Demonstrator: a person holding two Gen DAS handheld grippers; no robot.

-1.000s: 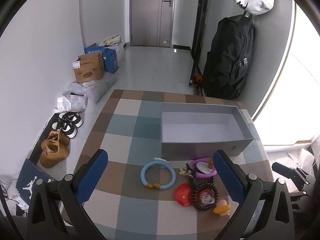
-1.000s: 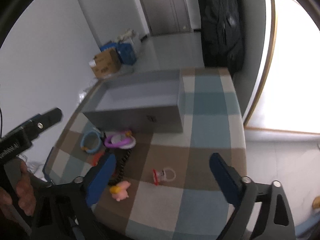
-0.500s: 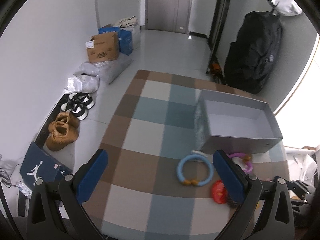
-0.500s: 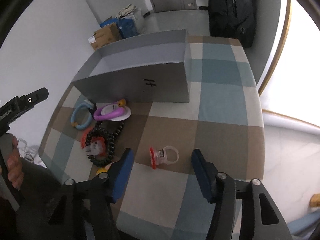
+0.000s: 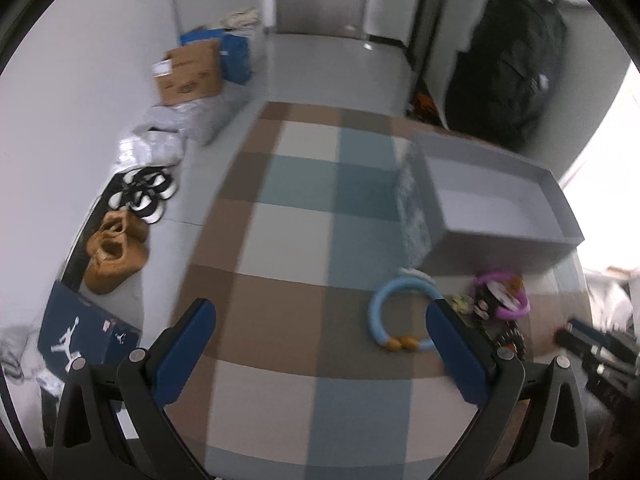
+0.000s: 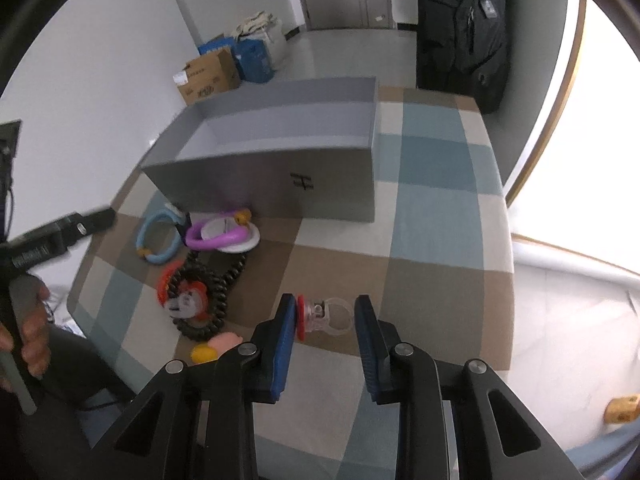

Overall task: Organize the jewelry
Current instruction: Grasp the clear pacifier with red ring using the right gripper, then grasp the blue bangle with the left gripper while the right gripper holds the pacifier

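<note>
Your right gripper (image 6: 325, 320), half open and gripping nothing yet, straddles the ring (image 6: 323, 316), whose long axis runs finger to finger, red end at the left finger; your left gripper (image 5: 320, 344) hangs wide open and empty, farther off.

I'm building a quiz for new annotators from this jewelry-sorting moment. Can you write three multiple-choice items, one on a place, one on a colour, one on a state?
1. Where does the clear ring with the red top lie?
A. inside the grey box
B. on the tablecloth between the right gripper's jaws
C. on the floor

2. What colour is the bracelet nearest the left gripper?
A. light blue
B. green
C. white

3. What is the state of the grey box?
A. lidded
B. open, jewelry inside
C. open, nothing visible inside

Answers: 1 B, the right gripper brackets it on the checked cloth. 2 A, a light blue ring with orange beads. 3 C, its bare floor shows in both views.
</note>
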